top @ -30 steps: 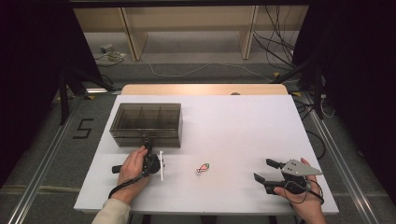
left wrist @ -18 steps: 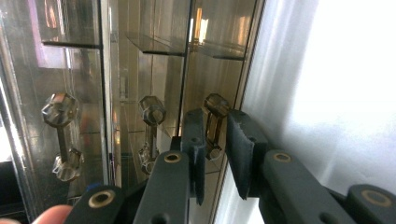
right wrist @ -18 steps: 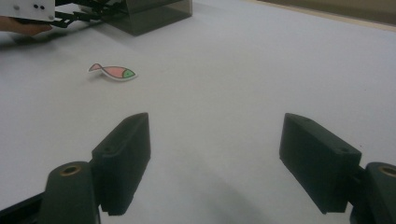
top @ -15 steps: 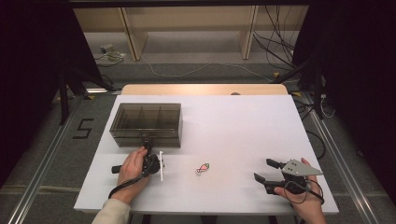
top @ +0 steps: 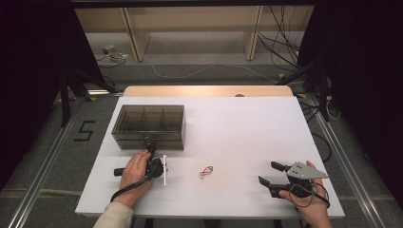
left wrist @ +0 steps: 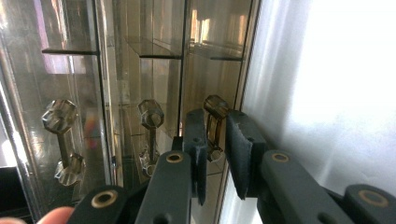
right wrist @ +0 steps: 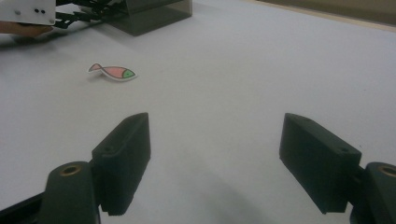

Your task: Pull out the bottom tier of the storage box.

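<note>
While the left gripper (left wrist: 215, 140) pinches its fingers on the small handle (left wrist: 214, 122) at the front of the dark see-through box (top: 148, 124), the right gripper (top: 274, 174) rests with wide fingers, far from the fish sticker (top: 206, 171) on the white surface (top: 247, 128).

Lab: white table (top: 247, 123), aluminium floor rails (top: 45, 161), loose cables (top: 285, 47).
</note>
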The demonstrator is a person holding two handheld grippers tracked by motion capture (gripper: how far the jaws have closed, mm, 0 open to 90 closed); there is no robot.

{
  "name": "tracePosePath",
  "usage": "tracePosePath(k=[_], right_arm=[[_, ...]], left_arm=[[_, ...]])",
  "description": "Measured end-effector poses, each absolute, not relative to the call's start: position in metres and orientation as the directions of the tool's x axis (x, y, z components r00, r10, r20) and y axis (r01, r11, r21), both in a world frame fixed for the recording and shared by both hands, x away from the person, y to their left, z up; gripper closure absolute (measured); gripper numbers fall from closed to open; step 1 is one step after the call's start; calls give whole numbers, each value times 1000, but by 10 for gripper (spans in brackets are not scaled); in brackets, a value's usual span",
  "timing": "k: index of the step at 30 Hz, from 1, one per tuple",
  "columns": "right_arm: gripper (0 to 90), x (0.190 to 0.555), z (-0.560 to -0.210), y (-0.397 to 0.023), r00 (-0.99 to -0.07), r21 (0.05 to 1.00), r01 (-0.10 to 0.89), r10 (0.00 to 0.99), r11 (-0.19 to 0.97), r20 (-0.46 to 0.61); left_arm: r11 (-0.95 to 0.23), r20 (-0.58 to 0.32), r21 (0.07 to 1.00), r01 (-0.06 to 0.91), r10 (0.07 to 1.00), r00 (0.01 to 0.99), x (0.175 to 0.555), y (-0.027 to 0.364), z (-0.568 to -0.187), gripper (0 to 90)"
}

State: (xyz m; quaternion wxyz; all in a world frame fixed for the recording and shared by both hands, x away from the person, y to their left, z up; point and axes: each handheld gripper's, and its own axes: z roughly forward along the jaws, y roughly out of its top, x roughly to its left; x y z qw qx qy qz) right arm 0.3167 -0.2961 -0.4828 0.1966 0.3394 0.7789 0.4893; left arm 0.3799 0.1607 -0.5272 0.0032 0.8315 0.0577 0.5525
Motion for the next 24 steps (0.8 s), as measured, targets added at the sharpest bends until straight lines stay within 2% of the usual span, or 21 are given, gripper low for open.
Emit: tracePosePath(k=[13, 24], right_arm=[[253, 317, -483, -297, -693, 897, 334, 721, 291, 24], [253, 316, -482, -297, -691, 896, 334, 723, 291, 23]], left_arm=[[-996, 924, 24, 85, 54, 379, 379, 160, -528, 797], [-997, 923, 24, 78, 52, 382, 379, 160, -528, 802]])
